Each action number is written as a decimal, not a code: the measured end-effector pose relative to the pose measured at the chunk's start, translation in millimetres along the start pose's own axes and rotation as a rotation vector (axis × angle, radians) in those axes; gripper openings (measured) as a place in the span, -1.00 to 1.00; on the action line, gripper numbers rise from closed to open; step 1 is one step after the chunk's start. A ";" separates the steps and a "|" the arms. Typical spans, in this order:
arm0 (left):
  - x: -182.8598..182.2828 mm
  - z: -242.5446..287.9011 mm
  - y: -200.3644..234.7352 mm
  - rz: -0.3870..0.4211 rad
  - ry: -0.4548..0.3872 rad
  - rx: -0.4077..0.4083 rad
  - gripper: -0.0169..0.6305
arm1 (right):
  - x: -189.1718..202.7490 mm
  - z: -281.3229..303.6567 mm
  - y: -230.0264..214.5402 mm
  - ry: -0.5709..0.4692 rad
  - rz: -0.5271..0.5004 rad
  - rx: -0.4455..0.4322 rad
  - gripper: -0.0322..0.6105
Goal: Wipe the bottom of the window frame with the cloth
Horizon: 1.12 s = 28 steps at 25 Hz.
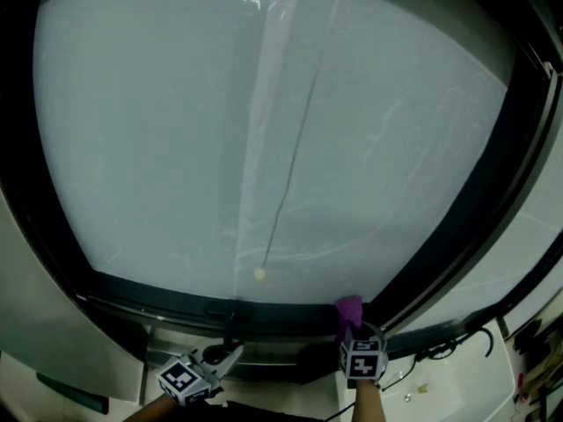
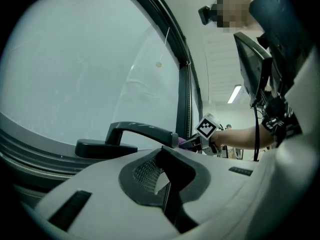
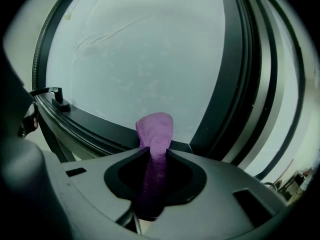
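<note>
My right gripper (image 1: 352, 331) is shut on a purple cloth (image 1: 348, 308), whose tip rests on the dark bottom window frame (image 1: 167, 301) near its right corner. In the right gripper view the cloth (image 3: 156, 126) sticks up from between the jaws of the right gripper (image 3: 154, 156) and touches the bottom frame (image 3: 95, 126) below the glass. My left gripper (image 1: 232, 353) hovers lower left, just below the frame, its jaws shut on nothing. In the left gripper view a black window handle (image 2: 132, 134) lies close ahead, with the right gripper (image 2: 192, 143) and the cloth (image 2: 181, 142) beyond it.
A blind cord with a pale bead (image 1: 259, 273) hangs in front of the glass. The slanted dark side frame (image 1: 479, 200) rises on the right. A white ledge with cables (image 1: 457, 367) lies at lower right. The handle (image 3: 56, 98) sits far left on the frame.
</note>
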State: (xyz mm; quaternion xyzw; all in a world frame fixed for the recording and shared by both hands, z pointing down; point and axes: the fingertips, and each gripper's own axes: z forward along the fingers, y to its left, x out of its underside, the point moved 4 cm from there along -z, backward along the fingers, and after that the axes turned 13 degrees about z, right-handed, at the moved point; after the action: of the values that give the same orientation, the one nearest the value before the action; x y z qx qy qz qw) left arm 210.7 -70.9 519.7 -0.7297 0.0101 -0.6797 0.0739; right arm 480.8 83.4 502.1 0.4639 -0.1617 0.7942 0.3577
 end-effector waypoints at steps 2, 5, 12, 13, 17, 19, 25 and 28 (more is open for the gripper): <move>0.0 0.4 -0.5 0.005 0.002 0.000 -0.93 | 0.1 1.3 -4.8 -0.001 0.003 0.008 -0.63; -1.6 0.8 -1.4 0.006 0.003 -0.001 -0.93 | -0.2 3.2 -13.3 0.000 0.006 0.025 -0.63; -4.9 -1.9 -2.7 0.019 0.008 -0.004 -0.93 | 1.9 4.8 -31.5 0.019 0.013 0.078 -0.63; -5.3 -2.4 -3.0 0.020 0.011 -0.004 -0.93 | 2.9 5.2 -34.3 0.019 0.018 0.088 -0.63; -6.3 -2.1 -2.2 0.041 0.019 0.000 -0.93 | -1.0 4.7 -37.5 0.018 0.010 0.106 -0.63; -5.8 -2.6 -2.2 0.061 0.029 0.003 -0.93 | 2.2 6.3 -42.0 0.021 0.011 0.126 -0.63; -6.1 -3.2 -2.8 0.070 0.039 0.011 -0.93 | -1.0 4.8 -41.4 0.017 0.008 0.130 -0.63; -6.1 -2.8 -2.6 0.067 0.037 0.015 -0.93 | -1.7 5.4 -45.5 0.014 0.012 0.141 -0.63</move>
State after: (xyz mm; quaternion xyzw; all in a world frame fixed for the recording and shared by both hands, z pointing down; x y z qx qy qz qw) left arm 207.2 -67.9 514.1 -0.7157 0.0308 -0.6903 0.1017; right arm 517.4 111.0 500.1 0.4813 -0.1055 0.8090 0.3206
